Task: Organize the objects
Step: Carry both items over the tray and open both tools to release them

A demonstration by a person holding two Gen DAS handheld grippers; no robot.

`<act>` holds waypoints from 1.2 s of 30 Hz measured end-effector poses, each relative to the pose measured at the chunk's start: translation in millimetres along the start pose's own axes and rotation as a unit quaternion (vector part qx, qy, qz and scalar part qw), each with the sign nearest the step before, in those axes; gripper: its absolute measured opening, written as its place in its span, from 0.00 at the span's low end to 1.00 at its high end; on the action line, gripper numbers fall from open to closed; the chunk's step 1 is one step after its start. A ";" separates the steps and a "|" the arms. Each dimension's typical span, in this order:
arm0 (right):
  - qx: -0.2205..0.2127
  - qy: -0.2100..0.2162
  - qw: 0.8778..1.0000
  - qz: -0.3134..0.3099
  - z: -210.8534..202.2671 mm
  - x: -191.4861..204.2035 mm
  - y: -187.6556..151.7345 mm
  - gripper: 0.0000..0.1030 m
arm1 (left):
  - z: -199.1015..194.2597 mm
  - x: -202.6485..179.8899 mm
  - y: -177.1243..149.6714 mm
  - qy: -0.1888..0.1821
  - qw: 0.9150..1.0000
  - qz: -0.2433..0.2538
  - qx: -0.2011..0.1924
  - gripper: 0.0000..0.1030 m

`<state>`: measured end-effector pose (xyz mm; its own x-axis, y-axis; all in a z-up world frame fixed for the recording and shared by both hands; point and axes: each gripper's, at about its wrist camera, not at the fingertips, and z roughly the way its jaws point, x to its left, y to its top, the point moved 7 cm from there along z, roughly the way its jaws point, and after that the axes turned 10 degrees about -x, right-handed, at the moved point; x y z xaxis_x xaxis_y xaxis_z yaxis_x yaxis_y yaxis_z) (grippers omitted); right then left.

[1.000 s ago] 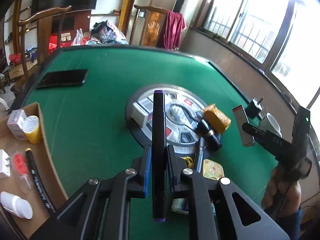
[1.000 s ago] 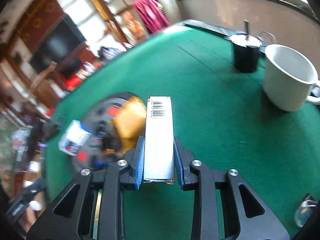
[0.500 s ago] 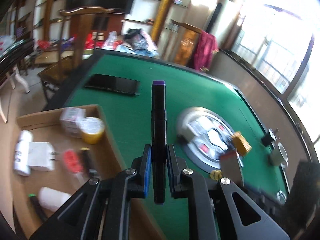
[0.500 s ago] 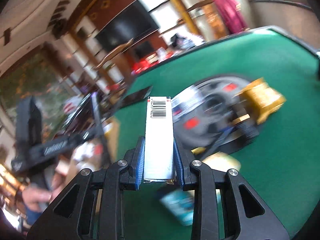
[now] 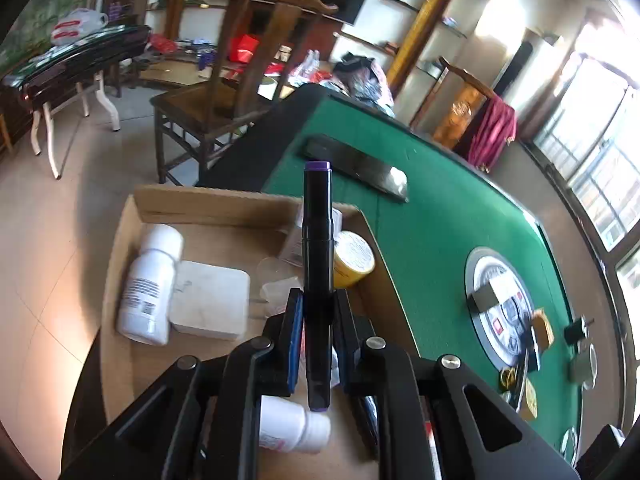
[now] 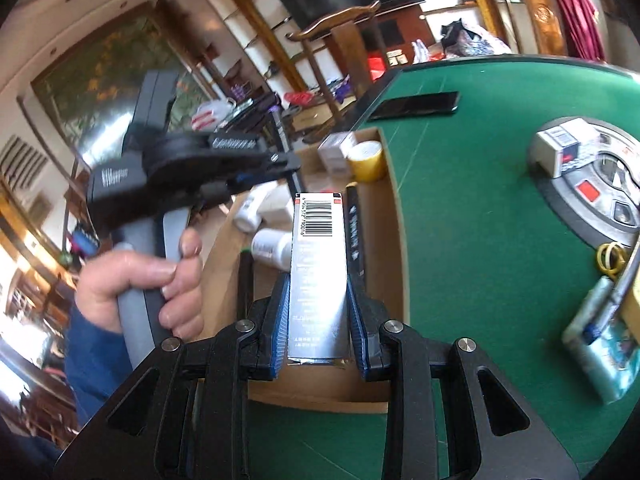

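Two claws are seen poised over an open cardboard box (image 5: 248,205) that is set at the edge of the green felt worktop (image 5: 440,216). The left claw (image 5: 318,316) is clenched on a black marker with a purple cap (image 5: 317,216), which is held upright between the blue pads (image 5: 295,340) above the box interior. The right claw (image 6: 318,312) is clenched on a slim silver carton bearing a barcode (image 6: 318,264), held above the near end of the same box (image 6: 394,248). Inside the box, a white bottle (image 5: 150,280) is seen lying beside a white charger block (image 5: 210,300), with a yellow-lidded tub (image 5: 352,254) against the wall nearest the felt and a second white bottle (image 5: 294,428) lying under the left claw. A black pen (image 6: 355,228) is laid along the box wall nearest the felt. The left claw's handle is gripped by a bare hand (image 6: 140,284) in the right wrist view. A black phone (image 5: 356,168) is lying on the felt near the far edge of the worktop, beyond the box. More items, among them a small white box (image 6: 558,150) and a yellow rubber band (image 6: 610,258), are gathered on and around the round grey console (image 6: 592,184) at the worktop's centre
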<state>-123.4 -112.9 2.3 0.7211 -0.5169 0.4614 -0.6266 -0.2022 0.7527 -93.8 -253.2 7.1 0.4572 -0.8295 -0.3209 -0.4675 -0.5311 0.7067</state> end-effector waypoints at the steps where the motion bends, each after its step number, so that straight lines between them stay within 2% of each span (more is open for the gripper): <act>1: 0.007 -0.002 1.000 -0.007 5.2 2.7 -5.6 0.26 | 1.5 -2.9 -2.6 -0.001 1.000 0.006 0.004 0.13; 7: 0.028 -0.010 0.999 -0.013 18.0 4.6 -22.0 0.26 | 6.3 -3.0 -8.6 0.005 1.000 0.012 0.016 0.13; 17: 0.040 -0.021 0.998 -0.033 21.1 10.0 -30.7 0.26 | 18.0 6.4 -14.7 0.021 0.999 0.006 0.034 0.13; 36: 0.037 -0.059 0.995 -0.077 19.6 7.7 -32.8 0.26 | 20.3 10.6 -15.4 0.033 0.999 0.003 0.037 0.14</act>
<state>-103.1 -126.5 -28.1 0.7731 -0.5680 0.2822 -0.5346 -0.3441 0.7719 -97.2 -257.3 -19.9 0.5020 -0.8207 -0.2730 -0.5243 -0.5398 0.6586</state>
